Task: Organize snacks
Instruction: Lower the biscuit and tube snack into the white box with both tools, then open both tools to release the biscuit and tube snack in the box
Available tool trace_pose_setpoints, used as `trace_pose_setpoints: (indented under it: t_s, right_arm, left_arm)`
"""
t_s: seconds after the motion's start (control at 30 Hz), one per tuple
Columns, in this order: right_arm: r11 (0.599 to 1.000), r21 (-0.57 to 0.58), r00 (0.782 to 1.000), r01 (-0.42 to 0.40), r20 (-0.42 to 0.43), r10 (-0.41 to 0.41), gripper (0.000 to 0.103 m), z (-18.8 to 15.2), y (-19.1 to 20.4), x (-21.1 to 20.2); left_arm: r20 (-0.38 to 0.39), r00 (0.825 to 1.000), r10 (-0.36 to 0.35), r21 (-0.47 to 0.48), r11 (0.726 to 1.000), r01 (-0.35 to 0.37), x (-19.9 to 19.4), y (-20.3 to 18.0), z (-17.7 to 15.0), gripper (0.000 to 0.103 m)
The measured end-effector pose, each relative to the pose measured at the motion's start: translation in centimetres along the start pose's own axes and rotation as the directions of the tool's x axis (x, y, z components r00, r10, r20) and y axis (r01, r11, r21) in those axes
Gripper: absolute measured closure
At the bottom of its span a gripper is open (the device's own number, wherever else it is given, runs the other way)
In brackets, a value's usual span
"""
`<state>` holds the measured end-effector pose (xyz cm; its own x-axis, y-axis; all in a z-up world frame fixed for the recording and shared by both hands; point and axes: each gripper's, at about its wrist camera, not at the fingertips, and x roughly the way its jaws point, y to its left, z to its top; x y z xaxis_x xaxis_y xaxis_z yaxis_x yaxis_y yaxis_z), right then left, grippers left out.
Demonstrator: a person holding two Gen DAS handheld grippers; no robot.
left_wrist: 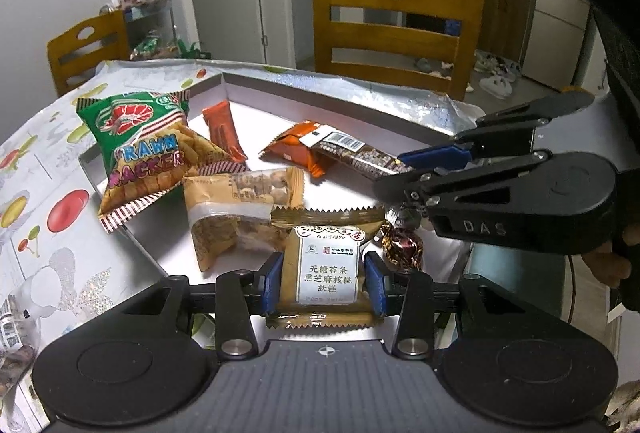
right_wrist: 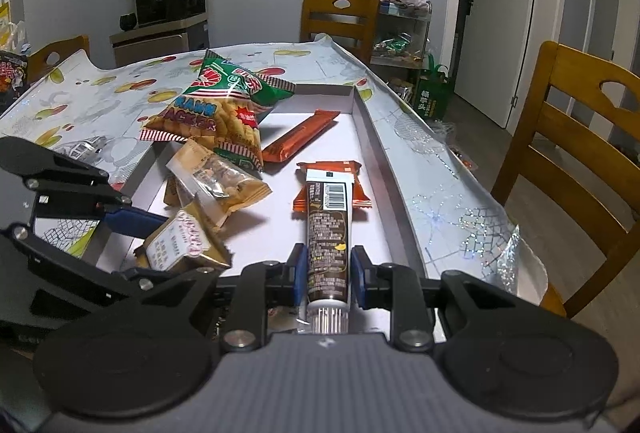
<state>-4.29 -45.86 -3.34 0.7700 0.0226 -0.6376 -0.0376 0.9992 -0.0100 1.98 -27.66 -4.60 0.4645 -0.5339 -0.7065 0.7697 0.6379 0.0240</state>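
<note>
My left gripper (left_wrist: 325,279) is shut on a gold cake packet (left_wrist: 326,265) with a white label, held over the near end of the white tray (left_wrist: 304,93). It also shows in the right wrist view (right_wrist: 182,247). My right gripper (right_wrist: 328,273) is shut on a brown snack bar (right_wrist: 327,229), which lies over an orange packet (right_wrist: 329,169); the bar also shows in the left wrist view (left_wrist: 360,155). In the tray lie a green prawn cracker bag (left_wrist: 148,149), a tan nut packet (left_wrist: 240,209), an orange bar (left_wrist: 222,131) and a foil candy (left_wrist: 402,243).
The tray sits on a table with a fruit-print cloth (left_wrist: 44,193). A wooden chair (left_wrist: 394,33) stands behind the table and another chair (right_wrist: 576,169) at its right side. A shelf cart with bags (right_wrist: 400,29) stands by the wall.
</note>
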Motion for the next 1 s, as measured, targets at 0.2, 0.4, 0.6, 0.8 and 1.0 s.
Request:
trace_pose_setpoints:
  t_s: [0.2,0.4,0.6,0.8,1.0]
  right_arm:
    - [1.0,0.021,1.0,-0.008,-0.006,0.008,0.08,0.0,-0.3,0.0]
    - [0.999,0.031,1.0,-0.007,0.001,0.007,0.073,0.1,-0.5,-0.1]
    - [0.999,0.039,1.0,-0.009,0.006,0.009,0.067,0.0,-0.7,-0.4]
    - [0.999,0.042,1.0,-0.022,0.016,0.021,0.058,0.0,-0.4,-0.7]
    - [0.999,0.045,1.0,-0.019,0.02,0.019,0.057,0.3,-0.4,-0.9]
  left_arm:
    - [-0.001,1.0,-0.002,-0.01,1.0,0.002,-0.1,0.3,-0.1,0.058]
    - [-0.003,1.0,-0.002,-0.007,1.0,0.002,0.0,0.3,-0.2,0.049]
    - [0.011,1.0,0.01,-0.005,1.0,-0.01,-0.3,0.3,-0.2,0.036]
    - [0.037,0.999,0.008,-0.003,1.0,-0.008,-0.9,0.1,-0.2,0.02]
    - [0.045,0.999,0.007,-0.004,1.0,-0.007,-1.3,0.3,-0.1,0.011]
